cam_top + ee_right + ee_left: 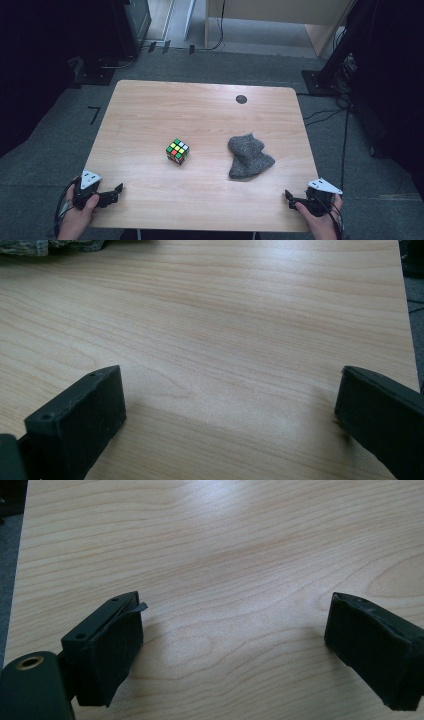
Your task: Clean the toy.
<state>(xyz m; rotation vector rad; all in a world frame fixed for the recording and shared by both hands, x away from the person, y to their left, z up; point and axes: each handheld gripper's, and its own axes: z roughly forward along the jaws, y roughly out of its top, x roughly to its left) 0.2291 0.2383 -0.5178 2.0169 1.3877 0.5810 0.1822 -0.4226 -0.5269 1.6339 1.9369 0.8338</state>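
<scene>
A scrambled colour cube [177, 151] stands near the middle of the wooden table [150, 110]. To its right lies a crumpled grey knitted cloth [248, 156], whose edge shows at the top left of the right gripper view [30, 246]. My left gripper [114, 192] rests at the table's front left corner, held by a hand; its jaws stand wide apart over bare wood [235, 630]. At the front right corner my right gripper [292, 198] is likewise open with nothing between its jaws [230, 410].
A small black round cap [241, 99] sits in the tabletop near the far right edge. Grey carpet surrounds the table. Black stands and cables [330, 65] are at the right, dark equipment [127, 30] at the far left, a wooden cabinet [280, 15] behind.
</scene>
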